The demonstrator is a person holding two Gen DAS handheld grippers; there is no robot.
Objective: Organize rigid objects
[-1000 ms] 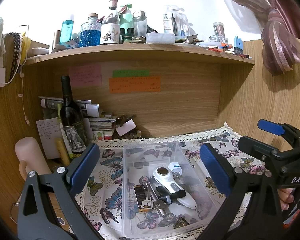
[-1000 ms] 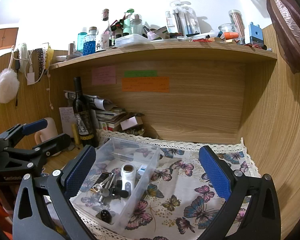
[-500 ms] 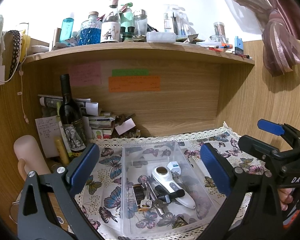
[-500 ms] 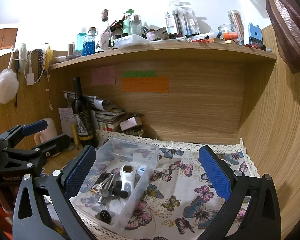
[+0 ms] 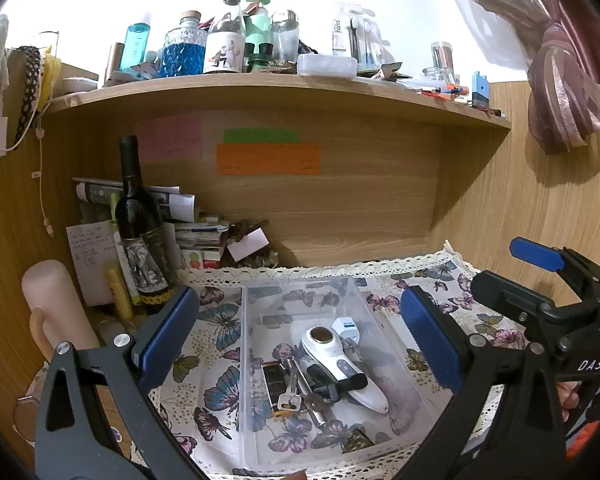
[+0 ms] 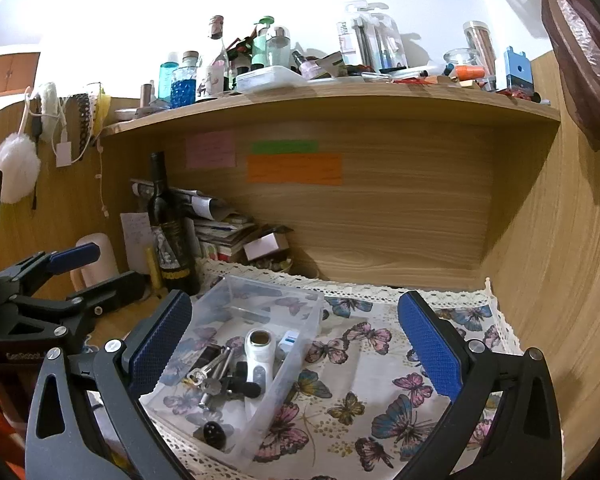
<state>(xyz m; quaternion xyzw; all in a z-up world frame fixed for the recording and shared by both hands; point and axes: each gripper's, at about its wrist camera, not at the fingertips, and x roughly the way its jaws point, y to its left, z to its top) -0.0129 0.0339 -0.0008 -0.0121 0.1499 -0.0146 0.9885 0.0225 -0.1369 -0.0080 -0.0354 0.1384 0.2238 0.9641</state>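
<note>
On the butterfly cloth [image 6: 380, 364], toward its left edge, a clear plastic bin [image 5: 260, 360] holds a white handheld device [image 5: 340, 356] and keys [image 5: 300, 398]; only the right wrist view shows a black bead [image 6: 213, 432]. Both the left gripper [image 5: 300, 328] and the right gripper [image 6: 296, 330] are spread wide, holding nothing.

I can't read the writing on the orange note [image 5: 268, 159] or the pink note [image 5: 168, 139] on the back panel ahead of my tools. The clear box [image 5: 404, 368] runs off the bottom edge in the left view, its near wall cut away. Keys [image 5: 300, 398] lie partly under the white device [image 5: 340, 364]. A small dark thing [image 6: 213, 432] near my right tool is too small to identify.
</note>
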